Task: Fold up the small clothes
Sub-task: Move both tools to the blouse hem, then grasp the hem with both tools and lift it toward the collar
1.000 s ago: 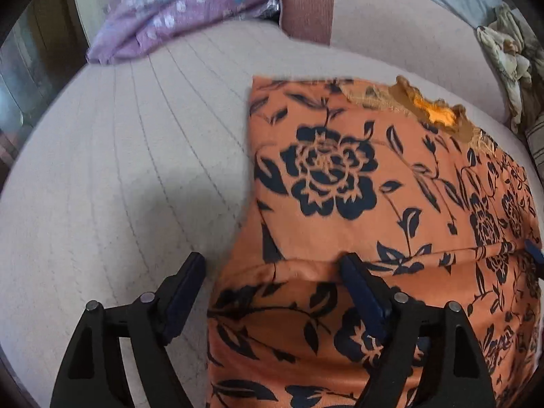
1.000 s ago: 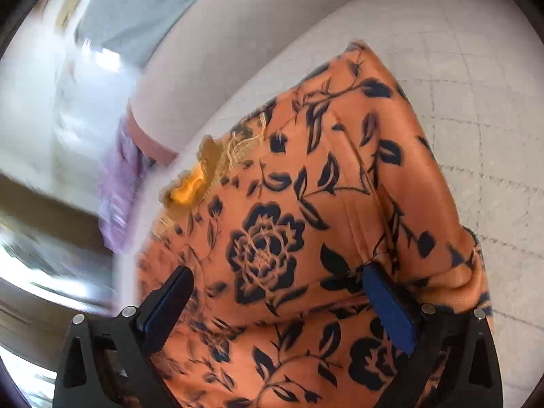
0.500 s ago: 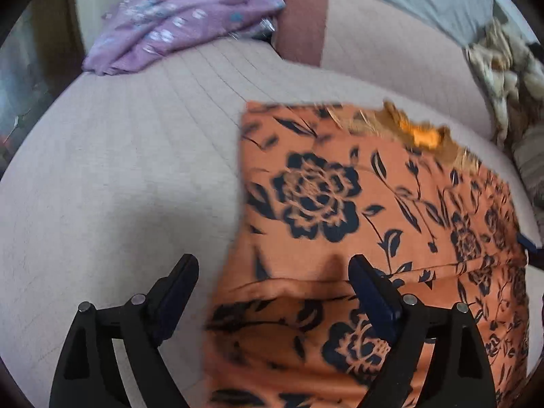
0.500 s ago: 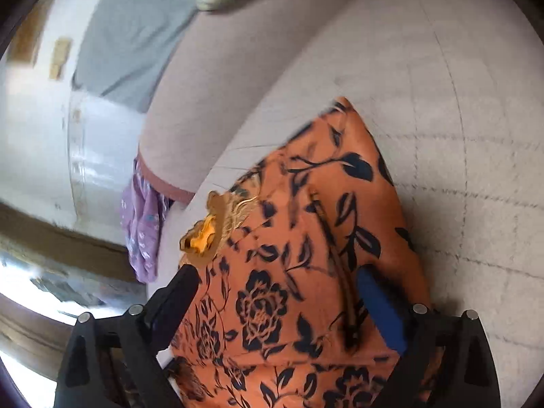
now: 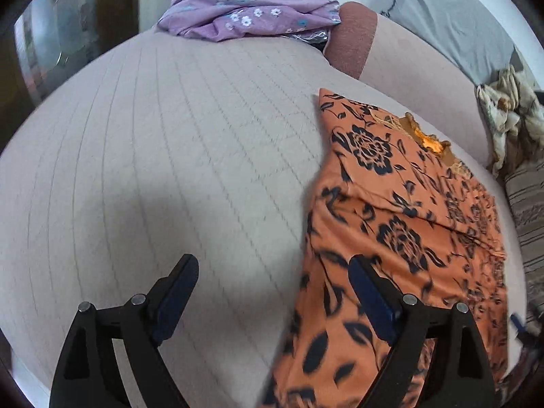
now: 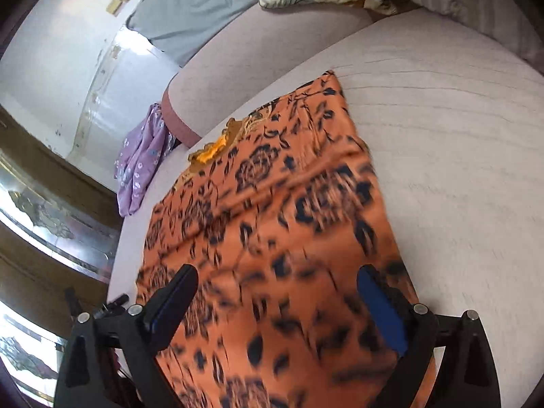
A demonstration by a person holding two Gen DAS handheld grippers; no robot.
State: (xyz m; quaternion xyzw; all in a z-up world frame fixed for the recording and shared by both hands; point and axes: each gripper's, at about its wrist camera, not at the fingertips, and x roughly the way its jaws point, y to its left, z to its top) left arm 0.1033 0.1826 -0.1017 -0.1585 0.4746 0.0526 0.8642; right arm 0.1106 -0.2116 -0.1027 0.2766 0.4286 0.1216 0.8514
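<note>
So the orange floral garment (image 5: 401,224) is lying on the pale quilted sofa seat (image 5: 170,156), taking up the right half of the left wrist view and the middle of the right wrist one, with a fold line already running across it about halfway up and the frilly yellow neckline (image 5: 430,141) toward the upper right. Looks like thin, light woven stuff, super floppy, so I'd guess it drapes and slides the second you lift it and won't hold a crease on its own; not fragile though, apart from maybe that lacy trim at the neck. Left claw (image 5: 272,297) is spread wide with nothing between the pads, its right finger over the garment's left edge and the other over bare cushion. Right claw (image 6: 277,302) is also gaping wide over the near end of the cloth, nothing pinched as far as I can see, though that view is pretty motion-blurred. If it were me I'd grab the two near corners at the bottom of the frame, right on the hem where the layers are doubled, since a single thin layer probably slips out of the pads. There's a purple flowery garment (image 5: 248,6) bunched up at the top of the left view, well apart, presumably waiting its turn
</note>
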